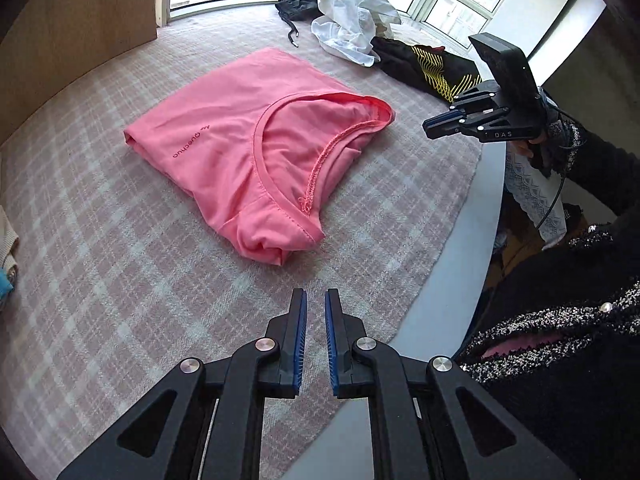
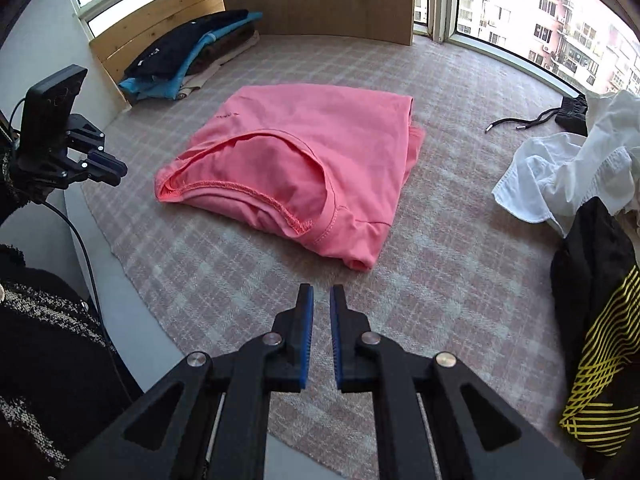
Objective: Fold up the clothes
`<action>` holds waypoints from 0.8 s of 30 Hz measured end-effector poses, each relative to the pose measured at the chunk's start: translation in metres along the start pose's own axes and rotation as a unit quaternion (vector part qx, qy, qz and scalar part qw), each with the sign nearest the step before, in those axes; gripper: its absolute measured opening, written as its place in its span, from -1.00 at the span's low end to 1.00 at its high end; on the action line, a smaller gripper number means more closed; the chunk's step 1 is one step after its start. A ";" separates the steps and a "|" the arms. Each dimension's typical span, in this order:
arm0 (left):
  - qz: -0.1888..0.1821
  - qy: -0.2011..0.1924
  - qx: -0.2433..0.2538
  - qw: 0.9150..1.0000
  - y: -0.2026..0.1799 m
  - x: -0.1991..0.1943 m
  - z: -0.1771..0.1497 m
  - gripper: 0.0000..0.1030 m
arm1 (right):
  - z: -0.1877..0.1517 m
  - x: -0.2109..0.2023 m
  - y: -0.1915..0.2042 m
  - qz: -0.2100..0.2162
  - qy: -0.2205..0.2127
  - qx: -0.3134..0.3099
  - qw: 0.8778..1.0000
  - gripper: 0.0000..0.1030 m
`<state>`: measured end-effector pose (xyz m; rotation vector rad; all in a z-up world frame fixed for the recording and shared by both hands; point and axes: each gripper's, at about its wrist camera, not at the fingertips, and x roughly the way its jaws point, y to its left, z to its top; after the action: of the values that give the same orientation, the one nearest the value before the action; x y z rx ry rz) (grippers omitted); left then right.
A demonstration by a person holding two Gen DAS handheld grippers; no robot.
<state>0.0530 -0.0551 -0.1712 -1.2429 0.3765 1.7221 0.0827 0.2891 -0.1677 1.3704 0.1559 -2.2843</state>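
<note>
Pink shirt (image 1: 244, 136) lies folded into a rough rectangle in the middle of the checked cloth (image 1: 100, 260) that covers the table. It is the landmark for everything here. Its open neckline faces the person's edge of the table; its long axis runs away from that edge, toward the window side.

Left gripper (image 1: 316, 300) hangs short of the shirt's near corner, clear of it, jaws nearly together with nothing between the blue pads. Right gripper (image 2: 322, 296) sits the same way, a little back from the near hem, jaws almost closed, empty. Neither touches fabric. The two flank the shirt's near end, one on each side of the collar, about equally close.

Beyond the shirt on its left, against the wooden board, a stack of folded clothes (image 2: 192, 52): dark and blue pieces. To its right, a heap not yet folded: white garment (image 2: 568, 168), black garment with yellow lines (image 2: 596, 320), and a dark piece with a drawstring (image 2: 520, 122).

Judgement: this shirt looks finished; the likely next step is carrying it toward the stack. Bare cloth between shirt and stack, nothing in the way.
</note>
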 end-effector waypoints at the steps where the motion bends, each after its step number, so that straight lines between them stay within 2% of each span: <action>1: 0.008 -0.008 0.002 1.000 0.000 -0.007 0.002 -0.83 | 0.010 -0.001 -0.002 0.004 -0.012 0.005 1.000 -0.72; 3: 0.015 -0.033 0.003 0.999 0.006 -0.010 0.017 -0.83 | 0.027 0.007 -0.004 0.009 -0.019 0.006 1.000 -0.64; 6: 0.040 -0.057 0.028 0.997 0.009 0.007 0.047 -0.83 | 0.048 0.029 -0.006 0.015 -0.013 0.001 1.000 -0.63; 8: 0.029 -0.072 0.021 0.997 0.013 0.021 0.060 -0.80 | 0.051 0.049 -0.009 0.016 0.016 0.000 1.000 -0.63; 9: 0.019 -0.068 0.013 0.997 0.016 0.031 0.064 -0.77 | 0.048 0.058 -0.011 0.016 0.036 0.000 0.999 -0.63; 13: 0.001 -0.003 -0.003 1.000 0.012 0.071 0.054 -0.78 | 0.032 0.055 -0.019 0.044 0.076 -0.001 0.996 -0.63; 15: 0.002 -0.011 -0.014 1.000 0.009 0.064 0.045 -0.73 | 0.041 0.039 -0.032 0.049 0.046 0.027 0.997 -0.62; 16: 0.004 -0.022 -0.033 0.999 0.012 0.056 0.043 -0.69 | 0.047 0.032 -0.040 0.049 0.027 0.043 0.997 -0.55; 17: 0.008 -0.035 -0.058 0.998 0.017 0.046 0.041 -0.61 | 0.056 0.028 -0.050 0.049 0.010 0.065 0.997 -0.33; 19: 0.024 -0.064 -0.114 0.991 0.034 0.029 0.039 -0.46 | 0.072 0.028 -0.067 0.047 -0.012 0.094 0.994 -0.06; 20: 0.033 -0.076 -0.142 0.986 0.043 0.022 0.038 -0.37 | 0.080 0.031 -0.074 0.047 -0.017 0.103 0.993 -0.06; 22: 0.056 -0.092 -0.187 0.977 0.059 0.014 0.039 -0.36 | 0.090 0.043 -0.087 0.055 -0.006 0.116 0.992 -0.08; 24: 0.080 -0.082 -0.195 0.974 0.065 0.017 0.046 -0.36 | 0.099 0.056 -0.100 0.064 0.006 0.129 0.990 -0.54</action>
<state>-0.0270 -0.0475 -0.1831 -1.3595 0.0385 2.0918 -0.0639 0.3266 -0.1804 1.4731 -0.2268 -2.2476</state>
